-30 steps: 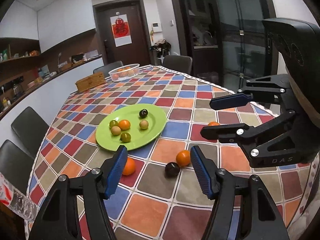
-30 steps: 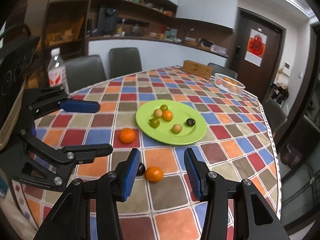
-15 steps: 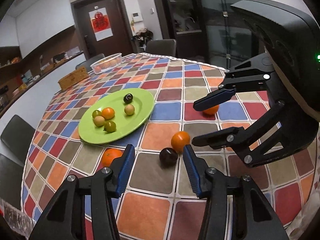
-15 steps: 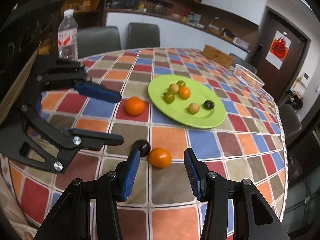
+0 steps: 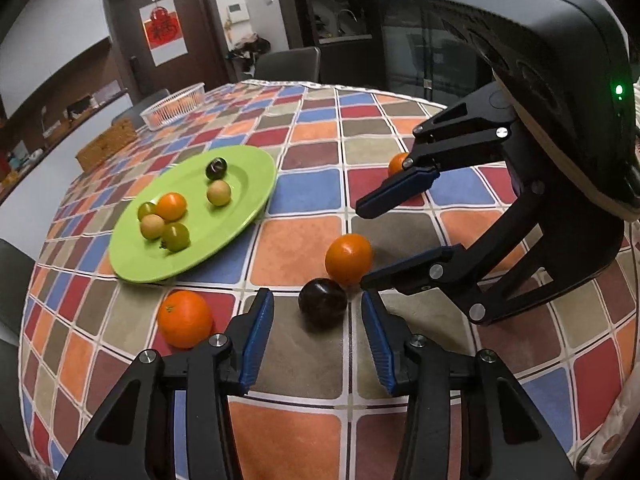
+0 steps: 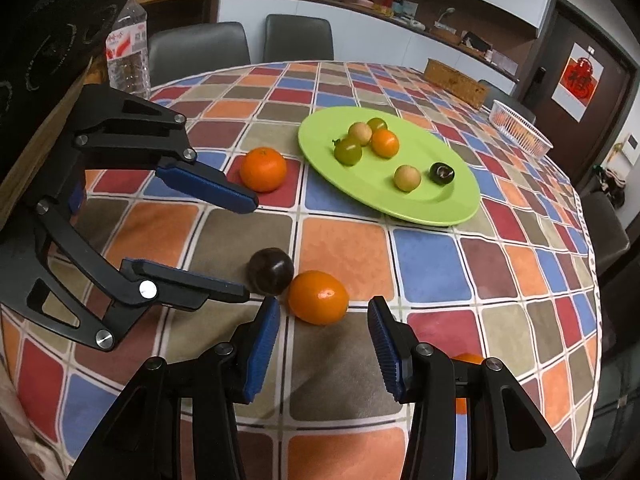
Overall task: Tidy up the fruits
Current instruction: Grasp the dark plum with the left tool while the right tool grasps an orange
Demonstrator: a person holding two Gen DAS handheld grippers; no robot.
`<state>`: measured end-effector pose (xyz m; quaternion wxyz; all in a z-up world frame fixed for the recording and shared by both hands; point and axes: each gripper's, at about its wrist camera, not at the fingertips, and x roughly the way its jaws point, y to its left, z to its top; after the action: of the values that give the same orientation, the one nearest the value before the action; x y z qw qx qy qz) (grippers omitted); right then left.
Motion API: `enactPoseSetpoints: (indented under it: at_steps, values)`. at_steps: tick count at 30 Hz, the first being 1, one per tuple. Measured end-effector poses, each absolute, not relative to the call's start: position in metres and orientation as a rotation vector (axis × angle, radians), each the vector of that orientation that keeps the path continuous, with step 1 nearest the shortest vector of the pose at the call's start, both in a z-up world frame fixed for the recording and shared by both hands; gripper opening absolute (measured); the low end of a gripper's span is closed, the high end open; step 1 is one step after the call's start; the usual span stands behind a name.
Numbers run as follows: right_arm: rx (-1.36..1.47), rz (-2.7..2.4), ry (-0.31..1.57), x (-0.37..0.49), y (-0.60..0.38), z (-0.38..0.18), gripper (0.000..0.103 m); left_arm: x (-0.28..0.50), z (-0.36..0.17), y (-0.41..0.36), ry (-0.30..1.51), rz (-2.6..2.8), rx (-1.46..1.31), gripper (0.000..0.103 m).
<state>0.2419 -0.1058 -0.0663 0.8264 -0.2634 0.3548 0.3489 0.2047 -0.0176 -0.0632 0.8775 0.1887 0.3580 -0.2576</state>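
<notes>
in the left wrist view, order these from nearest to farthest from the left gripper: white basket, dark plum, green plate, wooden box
From the left gripper:
1. Dark plum, just ahead between the fingers.
2. Green plate, ahead to the left.
3. Wooden box, beyond the plate, far left.
4. White basket, at the table's far edge.

Water bottle (image 6: 127, 46) (upright), wooden box (image 6: 456, 78)

A: What has changed over the last second?

B: The left gripper (image 5: 318, 330) has dropped toward the tabletop (image 5: 296, 360) and closed in on the dark plum (image 5: 322, 302), which now sits just ahead of its spread fingers.

A: And the other one?

B: The right gripper (image 6: 323, 334) has likewise come down and forward; the orange (image 6: 318, 297) beside the plum now lies just before its parted fingers. Its lower finger reaches the orange in the left view.
</notes>
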Motion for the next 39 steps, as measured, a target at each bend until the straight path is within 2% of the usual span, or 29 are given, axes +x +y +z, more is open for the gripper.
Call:
enactPoseSetpoints:
  at_steps: [7, 11, 15, 17, 39]
  values:
    - [-0.561, 0.755, 0.763, 0.25, -0.104, -0.071, 0.047, 0.218, -0.073, -0.018, 0.782, -0.56, 0.381, 0.044]
    - [-0.546, 0.765, 0.772, 0.254, -0.103, -0.073, 0.046, 0.224, -0.078, -0.017, 0.803, -0.567, 0.362, 0.04]
    - [-0.521, 0.775, 0.81, 0.26, -0.103, -0.078, 0.035, 0.228, -0.081, -0.019, 0.822, -0.581, 0.358, 0.032]
    - [-0.506, 0.774, 0.813, 0.261, -0.105, -0.078, 0.035, 0.228, -0.08, -0.02, 0.822, -0.584, 0.353, 0.029]
    - [-0.329, 0.697, 0.733, 0.25, -0.119, -0.038, 0.035, 0.211, -0.03, -0.002, 0.717, -0.404, 0.173, 0.029]
